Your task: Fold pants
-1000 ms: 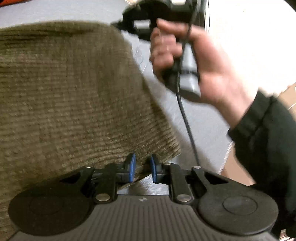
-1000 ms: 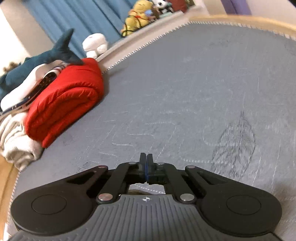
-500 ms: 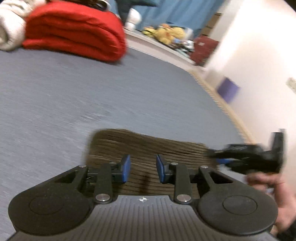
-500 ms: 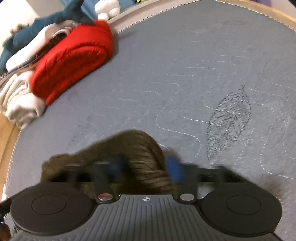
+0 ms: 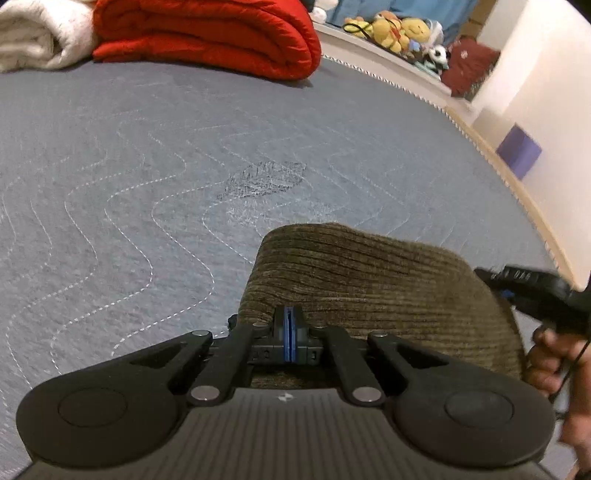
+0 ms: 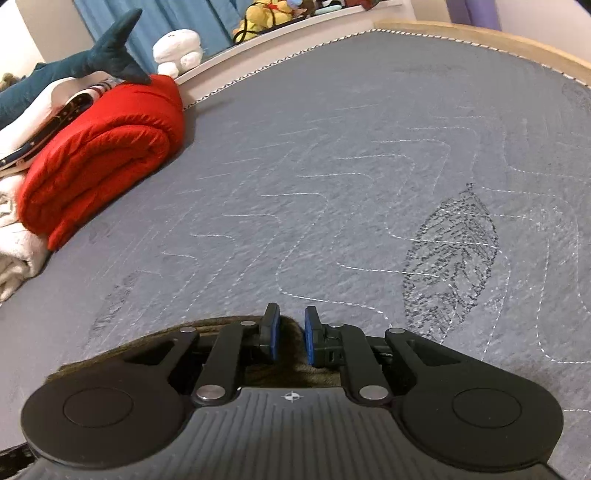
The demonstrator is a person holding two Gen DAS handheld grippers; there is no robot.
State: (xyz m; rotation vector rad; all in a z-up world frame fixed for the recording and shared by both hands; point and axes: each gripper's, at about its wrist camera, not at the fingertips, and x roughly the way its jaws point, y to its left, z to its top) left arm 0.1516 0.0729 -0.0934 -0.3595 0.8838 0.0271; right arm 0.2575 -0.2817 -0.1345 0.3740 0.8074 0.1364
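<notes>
The olive-brown corduroy pants point(image 5: 373, 288) lie folded in a compact bundle on the grey quilted bed, just ahead of my left gripper point(image 5: 289, 325). The left pads are pressed together, with nothing visibly between them, over the bundle's near edge. The right gripper point(image 5: 532, 295) shows at the bundle's right side, held by a hand. In the right wrist view the right gripper point(image 6: 290, 338) is open, its blue pads apart above the pants point(image 6: 221, 325), most of which hide under the gripper body.
A rolled red quilt point(image 5: 207, 37) and white blanket point(image 5: 33, 37) lie at the bed's far side, also seen in the right wrist view point(image 6: 99, 158). Plush toys point(image 5: 399, 29) line the ledge. The wooden bed edge point(image 5: 532, 206) runs along the right.
The left gripper has shut; it was open half a second ago. The right gripper was shut a second ago and has since opened. Both have moved nearer over the folded pants.
</notes>
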